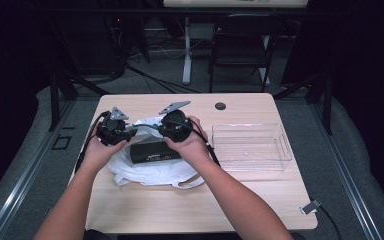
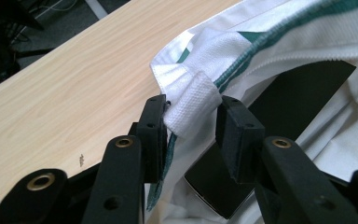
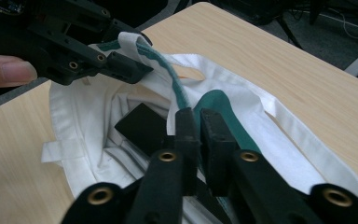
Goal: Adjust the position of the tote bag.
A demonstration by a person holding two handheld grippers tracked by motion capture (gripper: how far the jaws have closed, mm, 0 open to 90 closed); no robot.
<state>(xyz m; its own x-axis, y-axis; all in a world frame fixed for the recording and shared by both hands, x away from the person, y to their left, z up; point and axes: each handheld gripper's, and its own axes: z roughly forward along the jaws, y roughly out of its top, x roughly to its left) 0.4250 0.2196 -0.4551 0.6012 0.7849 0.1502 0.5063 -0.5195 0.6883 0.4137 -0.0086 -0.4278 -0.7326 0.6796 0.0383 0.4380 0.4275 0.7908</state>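
A white cloth bag (image 1: 150, 175) with green trim lies on the wooden table (image 1: 260, 200), and a black box (image 1: 152, 151) rests in its mouth. My left gripper (image 1: 131, 131) is at the bag's left rim, and my right gripper (image 1: 158, 128) is at the rim just right of it. In the left gripper view, the left gripper (image 2: 191, 116) is shut on a folded white hem of the bag (image 2: 284, 42), above the black box (image 2: 303, 88). In the right gripper view, the right gripper (image 3: 198, 122) pinches the green-trimmed rim. Beyond it, the left gripper (image 3: 130, 65) holds the rim up over the black box (image 3: 140, 123).
A clear plastic bin (image 1: 252, 167) stands to the right of the bag. A round cable hole (image 1: 220, 106) sits near the table's far edge. A small clip with a cable (image 1: 310, 206) hangs at the front right corner. A dark chair (image 1: 240, 40) stands beyond the table.
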